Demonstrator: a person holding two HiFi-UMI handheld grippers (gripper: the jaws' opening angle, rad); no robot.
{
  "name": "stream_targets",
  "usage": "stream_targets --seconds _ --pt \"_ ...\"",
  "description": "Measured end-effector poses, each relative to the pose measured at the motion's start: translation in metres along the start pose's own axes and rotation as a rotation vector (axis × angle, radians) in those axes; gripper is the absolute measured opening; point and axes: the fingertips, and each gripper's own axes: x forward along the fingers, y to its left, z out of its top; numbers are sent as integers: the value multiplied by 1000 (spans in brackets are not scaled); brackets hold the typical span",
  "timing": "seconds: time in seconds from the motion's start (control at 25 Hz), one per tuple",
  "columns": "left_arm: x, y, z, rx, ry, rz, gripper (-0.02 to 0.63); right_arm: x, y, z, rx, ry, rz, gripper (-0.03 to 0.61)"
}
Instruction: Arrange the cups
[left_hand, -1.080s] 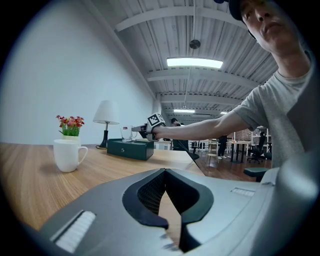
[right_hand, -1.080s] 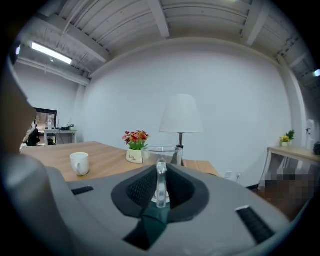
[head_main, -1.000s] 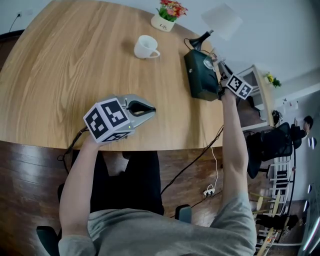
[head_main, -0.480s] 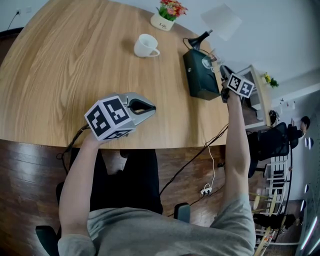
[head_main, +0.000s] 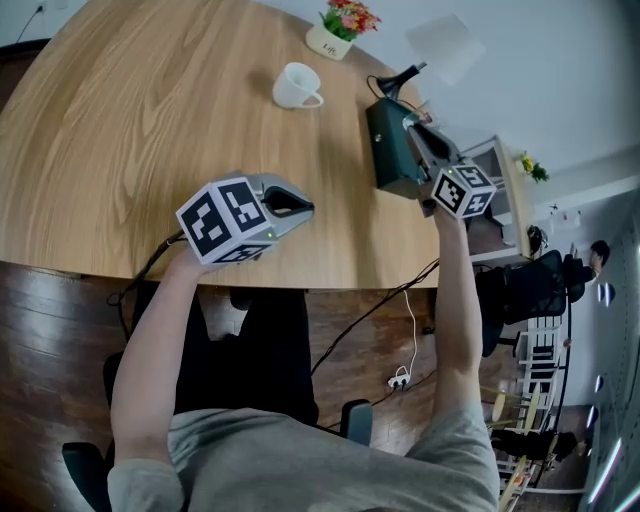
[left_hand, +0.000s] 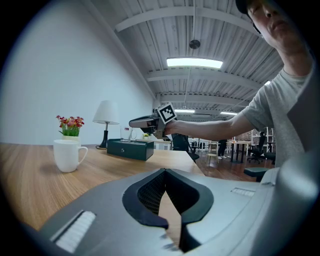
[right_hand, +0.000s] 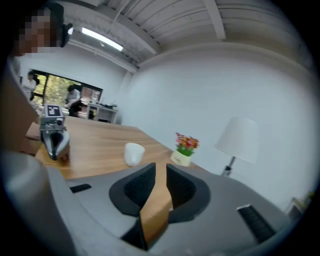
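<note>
Right gripper (right_hand: 161, 169): jaws a narrow slit apart, just been opening. Nothing between them, only table wood seen through the gap. Held above the right edge of the dark green rectangular box (head_main: 390, 150), tips aimed far and left.
- Change from a second ago: then farther right and farther off, tips at the clear glass cup (left_hand: 126, 133). Now drawn nearer and leftward, rolled about its own line, apart from that cup.

Left gripper (head_main: 305, 208): jaws pressed together at the tips, empty. Low over the near middle of the round light wooden table (head_main: 130, 130), pointing right. Same place and tilt as a second ago.

Grippers, count: two.

Cups, count: two.
- One white ceramic cup with a handle (head_main: 295, 85), upright on the far part of the table. Left of the box, just near of the flower pot, well apart from both grippers. Place unchanged.
- One clear glass cup, upright at the far side of the box. Whether on the box or behind it: cannot tell.

Other items, one of each:
- Dark green box, lid down, at the table's right edge.
- Table lamp with white shade and black stem (left_hand: 106, 112), far of the box.
- White pot of red and yellow flowers (head_main: 327, 42), at the far edge.
- Black cable (head_main: 140, 275), trailing off the near edge below the left gripper.
</note>
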Motion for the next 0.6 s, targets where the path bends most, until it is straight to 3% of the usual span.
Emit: stream_targets --seconds 0.08,0.2,0.24,0.32,0.52,0.6 --pt "2 -1 1 -2 0 0 9 17 47 8 -24 -25 129 84" --pt "4 -1 1 0 2 -4 9 42 83 10 -40 -24 199 86" --pt "4 -1 0 1 3 -4 9 50 88 9 -35 -19 203 106" --pt "3 -1 -1 1 3 -4 9 66 94 5 -11 -4 209 241" --pt "2 -1 -1 1 5 -2 9 98 104 -5 -6 41 220 237" --pt "2 0 -1 2 4 -2 9 110 105 -8 -26 54 219 186"
